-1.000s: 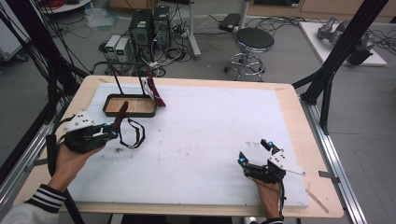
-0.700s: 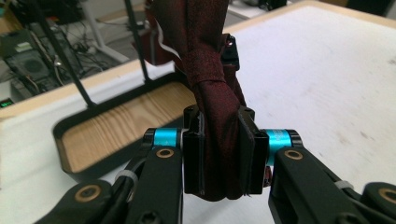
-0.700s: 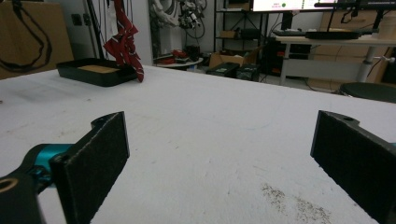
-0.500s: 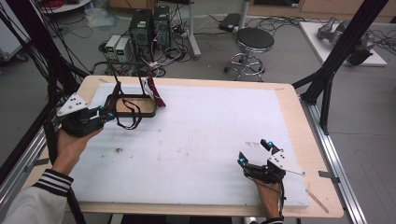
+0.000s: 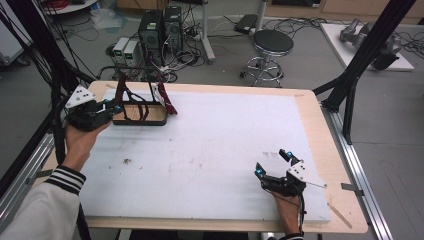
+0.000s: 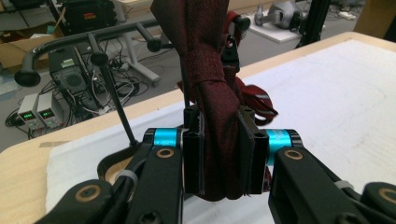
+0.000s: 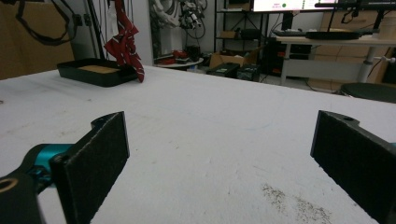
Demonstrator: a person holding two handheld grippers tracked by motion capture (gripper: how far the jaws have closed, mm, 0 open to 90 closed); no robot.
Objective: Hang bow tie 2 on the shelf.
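Dark red tie (image 6: pixel 212 93) is sitting pinched between the jaws of the left claw (image 6: pixel 219 158), the cloth bunching upward from the pads. From the high view, left claw (image 5: pixel 107 107) is hovering at ten o'clock on the tabletop (image 5: pixel 210 145), just beside the black tray (image 5: pixel 142 115). Second striped tie (image 5: pixel 165 97) is hanging at the tray's far edge. Right claw (image 5: pixel 272 164) is resting at five o'clock, jaws spread, gripping nothing.
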